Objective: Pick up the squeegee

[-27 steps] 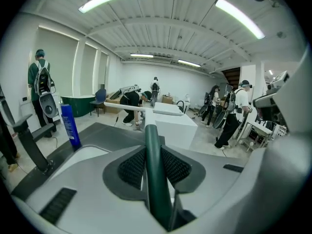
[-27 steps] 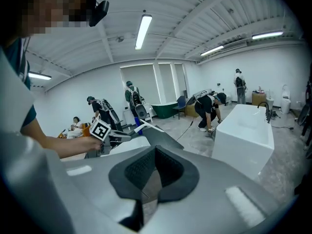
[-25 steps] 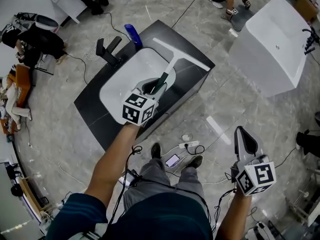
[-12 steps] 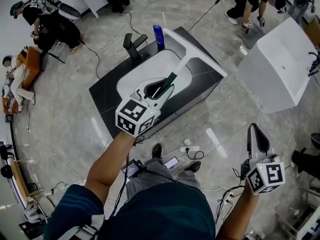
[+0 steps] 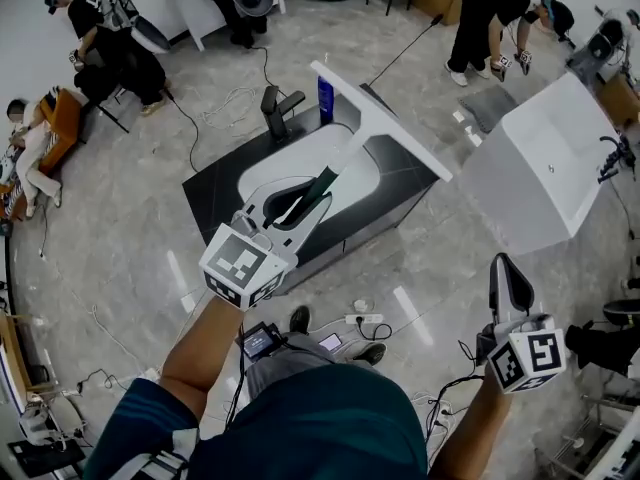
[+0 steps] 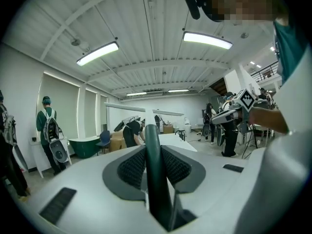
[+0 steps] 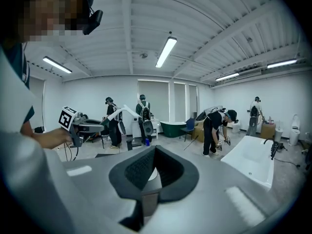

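- The left gripper (image 5: 316, 190) is clenched on the squeegee's (image 5: 383, 120) dark green handle. In the left gripper view the handle stands squarely between the pads.
- Since a second ago that gripper has risen clear of the sink (image 5: 262, 176), carrying the squeegee with it. The white blade now hangs in the air above the black worktop (image 5: 212, 196), touching nothing.
- The grip looks unchanged through the lift, with no slip of the handle.
- The right gripper (image 5: 505, 268) has lifted a little too, jaws pressed together and empty, well apart from the sink.
- By my judgement the pick-up is done, and only a steady hold remains.
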### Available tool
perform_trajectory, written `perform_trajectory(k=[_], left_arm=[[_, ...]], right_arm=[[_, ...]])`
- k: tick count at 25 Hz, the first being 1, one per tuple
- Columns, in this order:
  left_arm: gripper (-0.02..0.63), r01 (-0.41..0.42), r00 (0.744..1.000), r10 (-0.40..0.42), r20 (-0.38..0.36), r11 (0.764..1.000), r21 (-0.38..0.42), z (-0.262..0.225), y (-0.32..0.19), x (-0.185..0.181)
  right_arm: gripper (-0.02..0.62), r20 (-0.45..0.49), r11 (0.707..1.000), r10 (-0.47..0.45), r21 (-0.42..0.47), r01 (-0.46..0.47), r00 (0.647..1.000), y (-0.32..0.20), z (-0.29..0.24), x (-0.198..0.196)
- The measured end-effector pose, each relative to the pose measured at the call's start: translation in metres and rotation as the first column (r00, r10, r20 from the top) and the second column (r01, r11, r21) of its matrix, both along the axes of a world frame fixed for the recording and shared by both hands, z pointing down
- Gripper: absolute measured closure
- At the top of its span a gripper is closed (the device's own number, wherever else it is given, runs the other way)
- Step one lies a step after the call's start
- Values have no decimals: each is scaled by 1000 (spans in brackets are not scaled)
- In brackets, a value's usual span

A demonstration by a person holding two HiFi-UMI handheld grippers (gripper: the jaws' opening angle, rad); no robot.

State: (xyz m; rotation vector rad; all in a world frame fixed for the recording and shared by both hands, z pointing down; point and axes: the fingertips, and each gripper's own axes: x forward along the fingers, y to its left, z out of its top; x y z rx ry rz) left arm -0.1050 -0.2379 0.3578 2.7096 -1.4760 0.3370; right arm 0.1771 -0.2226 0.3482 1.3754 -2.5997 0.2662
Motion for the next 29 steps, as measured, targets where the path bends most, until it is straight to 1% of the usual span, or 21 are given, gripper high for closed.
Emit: perform_trajectory(k=[6, 9, 14, 19, 25, 29], left_arm=[[511, 16, 1000, -17, 17, 998, 62, -29, 39, -10], [511, 26, 1000, -27, 11, 997, 74, -42, 57, -18], [511, 32, 999, -32, 3, 996, 85, -49, 71, -26], [511, 30, 1000, -31, 1, 995, 96, -48, 94, -45], [511, 39, 999, -40, 4, 994, 105, -58, 87, -16], [511, 46, 999, -47, 7, 994, 101, -61, 91, -6]], right_arm=[[588, -6, 999, 2, 32, -1, 1000, 21, -17, -1], [588, -10, 999, 2, 41, -1, 1000, 33, -28, -4], [588, -3, 998, 15, 59, -15, 1000, 42, -36, -7], [589, -6, 997, 22, 76, -22, 1000, 65, -37, -24], [588, 1, 996, 24, 85, -24, 1000, 54, -47, 8], [589, 0, 996, 21, 86, -20, 1000, 54, -51, 19]])
